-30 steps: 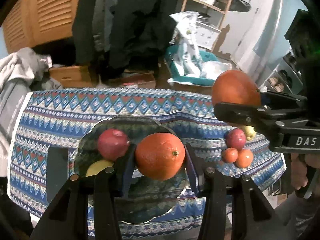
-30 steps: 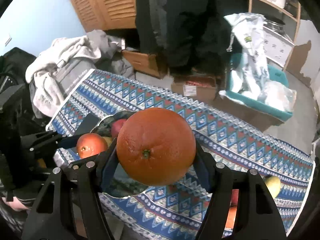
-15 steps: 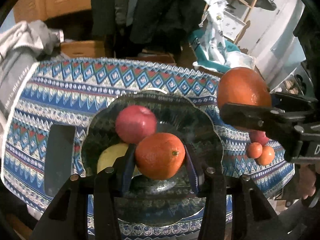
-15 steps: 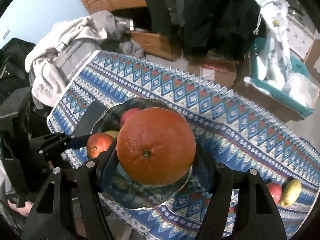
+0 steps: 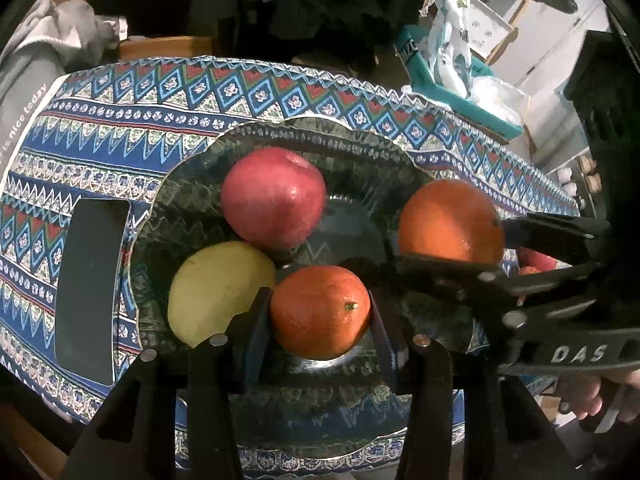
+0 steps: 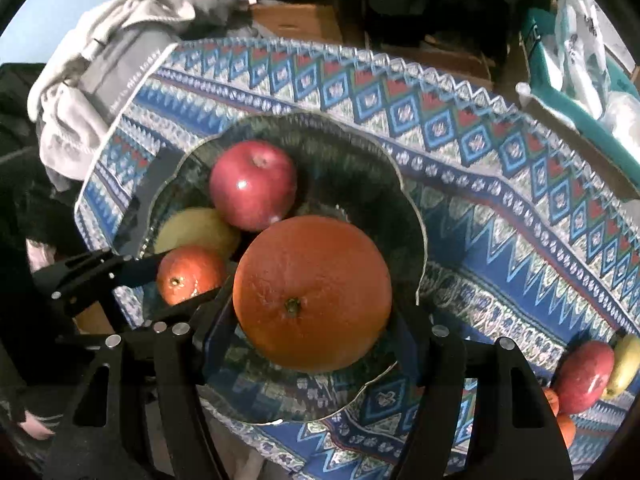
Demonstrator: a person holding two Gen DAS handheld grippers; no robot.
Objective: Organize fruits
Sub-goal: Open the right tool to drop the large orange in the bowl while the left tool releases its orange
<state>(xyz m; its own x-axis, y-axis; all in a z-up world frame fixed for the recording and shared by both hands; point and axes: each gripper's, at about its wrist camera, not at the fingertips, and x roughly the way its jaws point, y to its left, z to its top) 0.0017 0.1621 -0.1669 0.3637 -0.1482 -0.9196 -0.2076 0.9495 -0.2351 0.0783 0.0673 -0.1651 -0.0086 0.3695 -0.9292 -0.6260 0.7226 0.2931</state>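
A dark glass plate (image 5: 360, 148) (image 6: 360, 160) lies on the patterned cloth and holds a red apple (image 5: 274, 196) (image 6: 253, 184) and a yellow-green fruit (image 5: 218, 284) (image 6: 196, 228). My left gripper (image 5: 320, 316) is shut on a small orange (image 5: 320, 310) (image 6: 190, 274), low over the plate's near side. My right gripper (image 6: 312, 300) is shut on a large orange (image 6: 312, 292) (image 5: 450, 220), over the plate's right part.
A black flat object (image 5: 92, 280) lies on the cloth left of the plate. A red apple (image 6: 584, 376), a yellow fruit (image 6: 624, 364) and small oranges (image 6: 564, 428) sit at the cloth's right end. Clothes, boxes and a teal bin stand beyond the table.
Both grippers have come down and forward over the plate with their oranges. The large orange moved from beside the plate to above its right part.
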